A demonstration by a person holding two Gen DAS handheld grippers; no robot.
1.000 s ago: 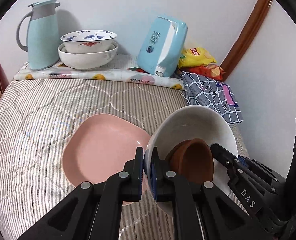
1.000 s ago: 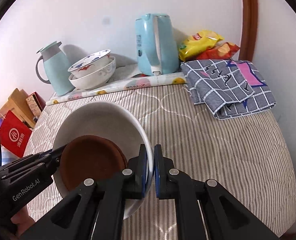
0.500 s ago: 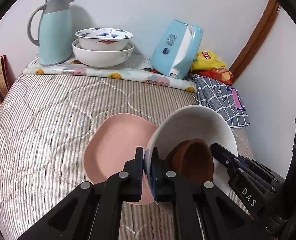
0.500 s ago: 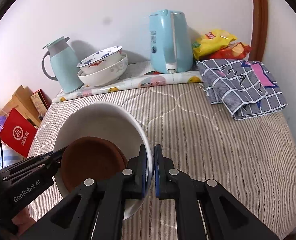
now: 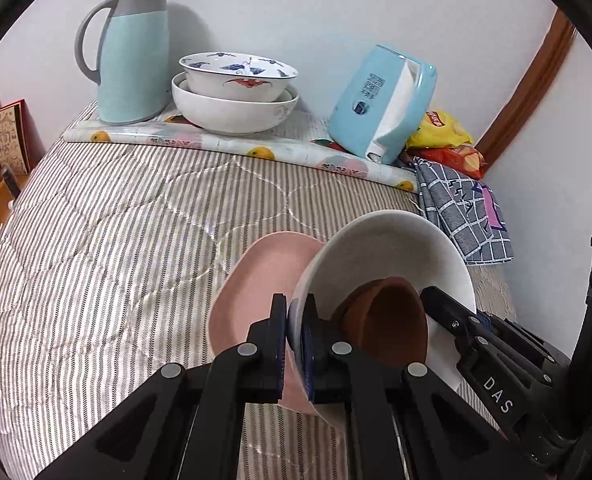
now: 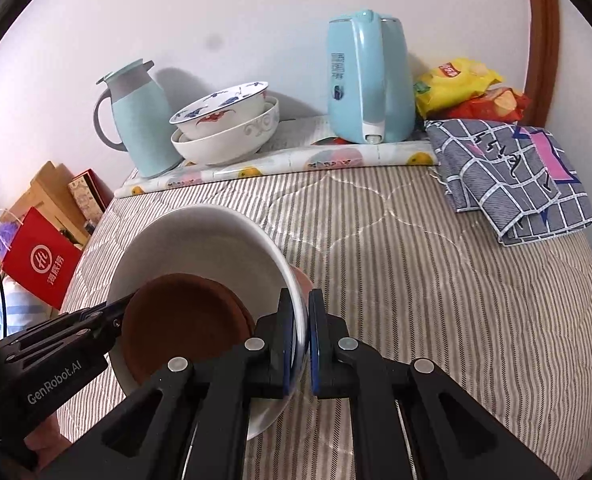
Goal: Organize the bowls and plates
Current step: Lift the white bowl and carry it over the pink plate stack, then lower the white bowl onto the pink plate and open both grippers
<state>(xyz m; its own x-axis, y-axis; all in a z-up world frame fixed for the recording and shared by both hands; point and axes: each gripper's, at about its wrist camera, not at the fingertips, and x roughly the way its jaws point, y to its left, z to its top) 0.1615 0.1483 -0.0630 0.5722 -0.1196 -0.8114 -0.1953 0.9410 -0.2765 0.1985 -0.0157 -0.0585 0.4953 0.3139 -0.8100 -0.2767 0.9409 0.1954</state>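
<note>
left gripper [image 5: 294,338] and right gripper [image 6: 300,334]: both clamp white bowl [image 5: 391,240] rims | bowl tilted over pink plate [image 5: 256,280] on bed | risk: loose brown bowl [image 5: 391,320] slides out

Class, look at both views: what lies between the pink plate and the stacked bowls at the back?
Only bare striped quilt, then the fruit-print mat's edge, separates the pink plate from the stacked bowls; the left wrist view shows it.
</note>
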